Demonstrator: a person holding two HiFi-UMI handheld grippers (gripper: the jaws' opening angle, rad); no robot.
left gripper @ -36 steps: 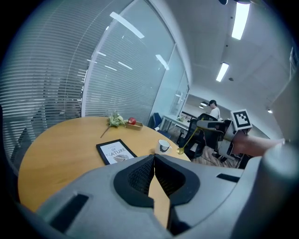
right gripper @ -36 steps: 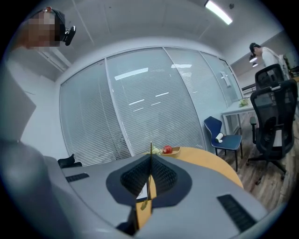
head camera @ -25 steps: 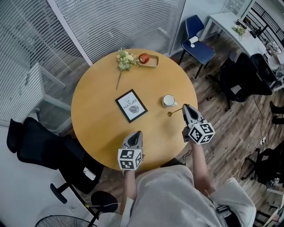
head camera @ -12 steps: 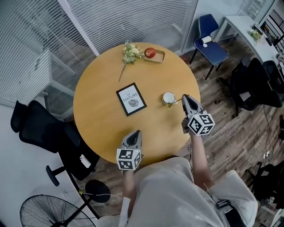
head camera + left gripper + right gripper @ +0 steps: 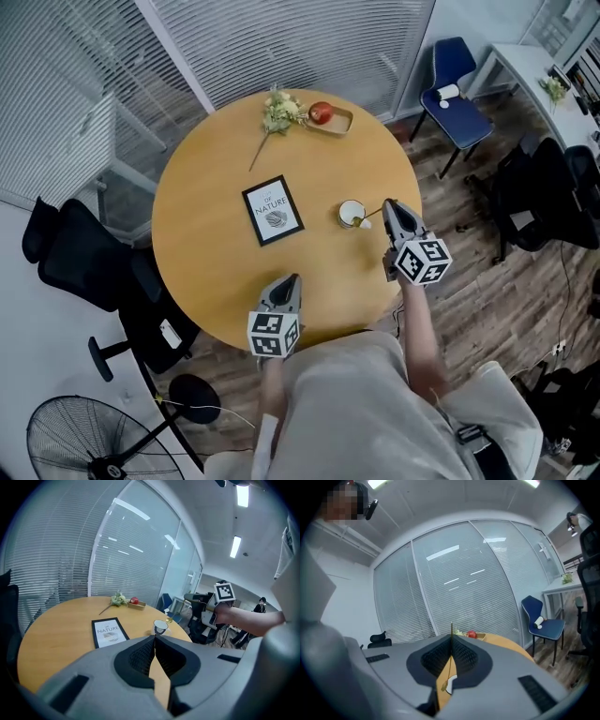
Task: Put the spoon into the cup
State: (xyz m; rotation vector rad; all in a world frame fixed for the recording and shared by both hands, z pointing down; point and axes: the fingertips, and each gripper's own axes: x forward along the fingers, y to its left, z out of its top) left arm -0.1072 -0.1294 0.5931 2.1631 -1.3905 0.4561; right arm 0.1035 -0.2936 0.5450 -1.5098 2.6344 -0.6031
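A white cup (image 5: 352,214) stands on the round wooden table (image 5: 206,253), right of centre. My right gripper (image 5: 387,208) is shut on the handle of a thin gold spoon (image 5: 367,217), held in the air; its bowl hangs at the cup's right rim. In the right gripper view the spoon (image 5: 449,667) runs down between the shut jaws, with a bit of the cup (image 5: 451,684) below. From the left gripper view I see the cup (image 5: 160,626), the spoon (image 5: 169,619) and the right gripper (image 5: 199,603) beyond it. My left gripper (image 5: 286,286) is shut and empty over the near table edge.
A framed "OF NATURE" picture (image 5: 272,210) lies left of the cup. Flowers (image 5: 279,111) and a small tray with an apple (image 5: 328,116) sit at the far edge. A black chair (image 5: 84,272) stands left, a blue chair (image 5: 459,98) far right, a fan (image 5: 84,450) on the floor.
The right gripper has lifted the spoon from the table beside the cup and carried it left, bringing its bowl to the cup's rim. The left gripper has stayed put.
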